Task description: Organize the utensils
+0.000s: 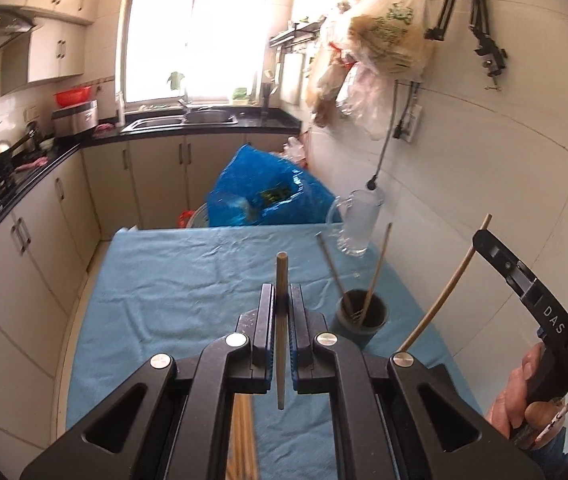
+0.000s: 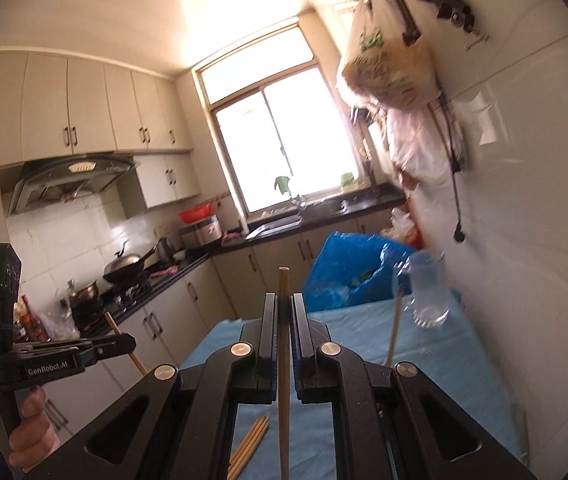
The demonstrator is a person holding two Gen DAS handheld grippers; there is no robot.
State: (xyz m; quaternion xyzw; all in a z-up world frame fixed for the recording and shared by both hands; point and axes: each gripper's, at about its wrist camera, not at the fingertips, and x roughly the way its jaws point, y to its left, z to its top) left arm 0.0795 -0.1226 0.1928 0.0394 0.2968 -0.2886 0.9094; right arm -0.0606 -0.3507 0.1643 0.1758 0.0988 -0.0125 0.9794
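My left gripper (image 1: 282, 300) is shut on a wooden chopstick (image 1: 281, 280) that stands upright between its pads above the blue cloth. A dark cup (image 1: 361, 314) to its right holds two chopsticks (image 1: 377, 268). My right gripper (image 2: 283, 308) is shut on another chopstick (image 2: 283, 360), held upright; it shows in the left wrist view (image 1: 479, 240) at the right with its chopstick (image 1: 443, 296). Loose chopsticks (image 2: 250, 446) lie on the cloth below the right gripper. The left gripper also shows in the right wrist view (image 2: 120, 346).
The table under the blue cloth (image 1: 188, 272) stands against a white tiled wall on the right. A clear glass mug (image 1: 357, 220) stands at its far right corner. A blue plastic bag (image 1: 268, 192) sits behind the table. Kitchen cabinets (image 1: 24, 240) line the left.
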